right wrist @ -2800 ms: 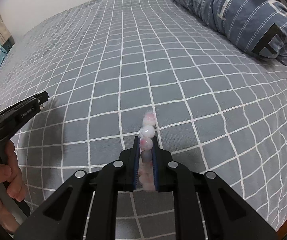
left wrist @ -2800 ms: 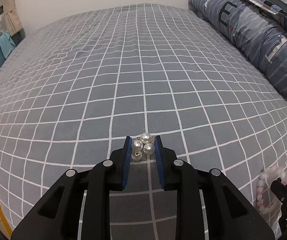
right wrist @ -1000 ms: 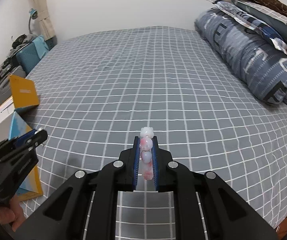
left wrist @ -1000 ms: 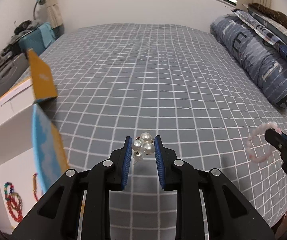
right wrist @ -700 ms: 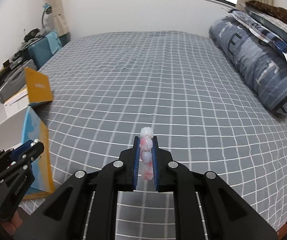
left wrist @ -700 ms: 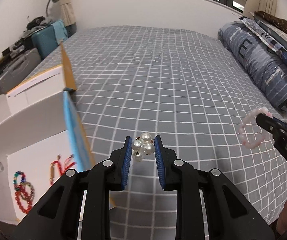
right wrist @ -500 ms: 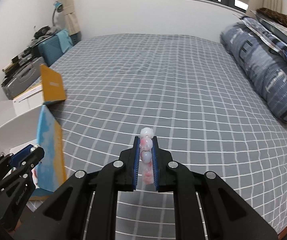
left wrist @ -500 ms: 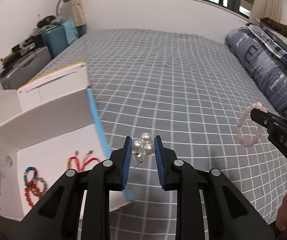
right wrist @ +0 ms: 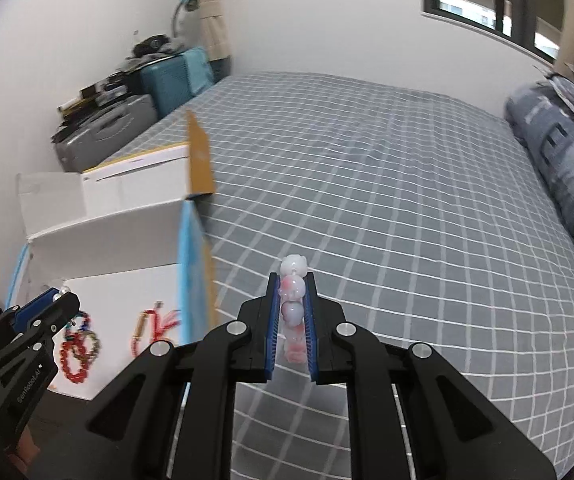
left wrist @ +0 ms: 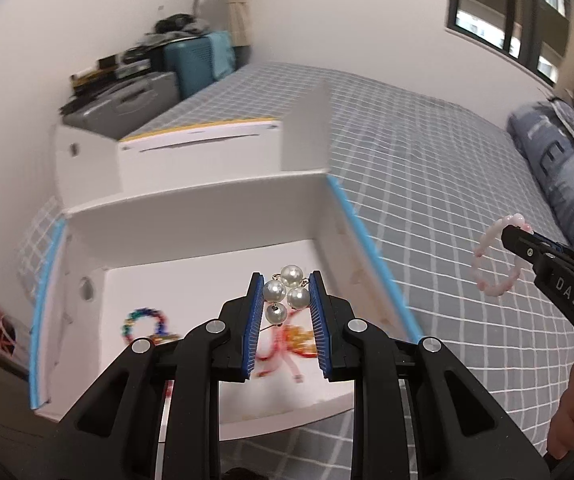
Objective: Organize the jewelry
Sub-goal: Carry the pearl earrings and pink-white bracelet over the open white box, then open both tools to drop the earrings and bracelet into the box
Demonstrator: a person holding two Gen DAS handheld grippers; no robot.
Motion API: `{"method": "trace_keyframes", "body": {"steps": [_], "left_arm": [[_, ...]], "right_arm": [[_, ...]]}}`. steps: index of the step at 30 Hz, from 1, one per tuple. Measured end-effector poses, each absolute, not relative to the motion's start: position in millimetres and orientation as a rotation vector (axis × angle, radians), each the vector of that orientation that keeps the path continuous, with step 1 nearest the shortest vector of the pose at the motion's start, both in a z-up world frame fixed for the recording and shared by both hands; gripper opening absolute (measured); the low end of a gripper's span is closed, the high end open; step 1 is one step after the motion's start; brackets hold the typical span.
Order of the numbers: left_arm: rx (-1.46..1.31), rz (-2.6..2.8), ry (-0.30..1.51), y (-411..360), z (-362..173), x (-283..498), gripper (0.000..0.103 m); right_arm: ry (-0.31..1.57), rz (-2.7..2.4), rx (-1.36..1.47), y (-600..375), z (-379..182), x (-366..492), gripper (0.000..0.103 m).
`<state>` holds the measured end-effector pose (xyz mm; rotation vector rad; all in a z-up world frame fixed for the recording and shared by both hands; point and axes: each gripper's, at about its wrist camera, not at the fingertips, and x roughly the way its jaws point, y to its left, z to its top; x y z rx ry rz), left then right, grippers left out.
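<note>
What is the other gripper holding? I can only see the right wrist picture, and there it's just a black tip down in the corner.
Observer: The left gripper is shut on a little pearl cluster: four white pearls, one dangling below the others.
Operator: Wow! And my pink beads look like a straight line to me. Are they really a ring?
Observer: Yes. Seen from the left wrist, the pink bead bracelet hangs as a full loop from the tip of the right gripper.
</note>
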<state>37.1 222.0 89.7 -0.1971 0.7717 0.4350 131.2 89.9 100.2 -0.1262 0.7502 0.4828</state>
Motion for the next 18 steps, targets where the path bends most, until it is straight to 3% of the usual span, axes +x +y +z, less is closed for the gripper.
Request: {"method": "trace_keyframes", "body": {"steps": [9,18], "left_arm": [[-0.258,0.551,0.776,275.0,81.8,-2.9,0.023],[-0.302,0.623,0.833,318.7,54.1,-14.5,0.023]], "right_arm": [[0.735,0.616,-0.173,166.2,98.9,98.3,0.011],[0.792,0.682,-0.252,224.6,63.4,92.6,0.011]]}}
